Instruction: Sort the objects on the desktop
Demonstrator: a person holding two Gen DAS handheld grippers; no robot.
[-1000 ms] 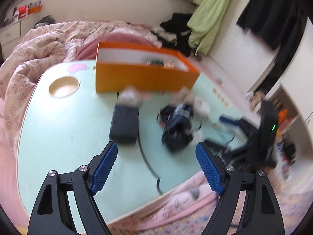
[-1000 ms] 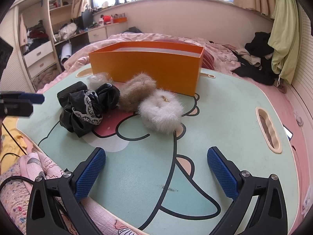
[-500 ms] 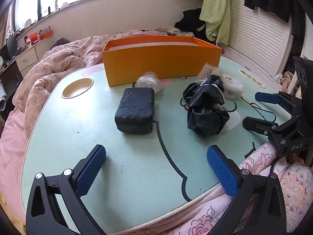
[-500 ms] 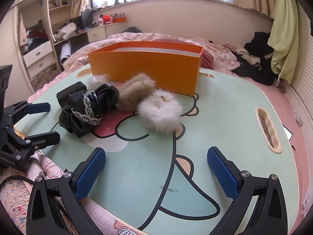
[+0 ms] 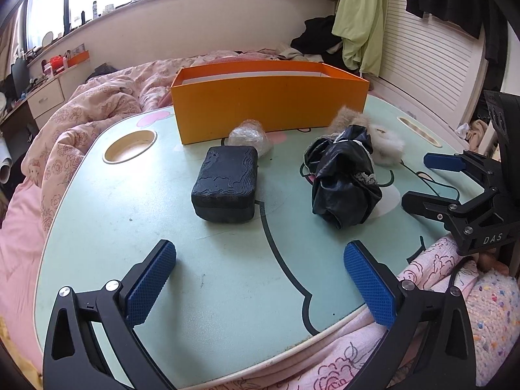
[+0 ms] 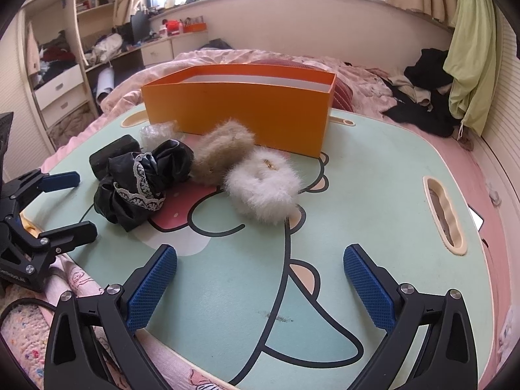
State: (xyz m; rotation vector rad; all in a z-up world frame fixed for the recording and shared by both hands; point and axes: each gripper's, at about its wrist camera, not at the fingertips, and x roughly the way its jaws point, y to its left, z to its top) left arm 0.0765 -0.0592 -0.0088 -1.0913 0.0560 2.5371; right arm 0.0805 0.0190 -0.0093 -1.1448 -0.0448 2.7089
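Note:
An orange box (image 5: 269, 104) (image 6: 240, 110) stands open at the back of the green table (image 5: 227, 266). In front of it lie a black case (image 5: 226, 182) (image 6: 112, 156), a clear plastic wad (image 5: 248, 136) (image 6: 156, 133), a black lace-trimmed cloth bundle (image 5: 344, 175) (image 6: 143, 182), a tan fur piece (image 6: 224, 152) (image 5: 349, 118) and a white fur piece (image 6: 263, 188) (image 5: 388, 146). My left gripper (image 5: 260, 282) is open and empty at the near edge, short of the case. My right gripper (image 6: 260, 289) is open and empty near the front edge; it also shows in the left wrist view (image 5: 432, 178).
The table has a round cup hole (image 5: 130, 146) at the left and a slot handle (image 6: 443, 217) at the right. A pink quilted bed (image 5: 81, 123) surrounds the table. Drawers and shelves (image 6: 61, 87) stand at the far left, hanging clothes (image 6: 471, 48) at the right.
The left gripper has swung left and steadied, opening wider. It has come into the right wrist view at the left edge. The right gripper has held still.

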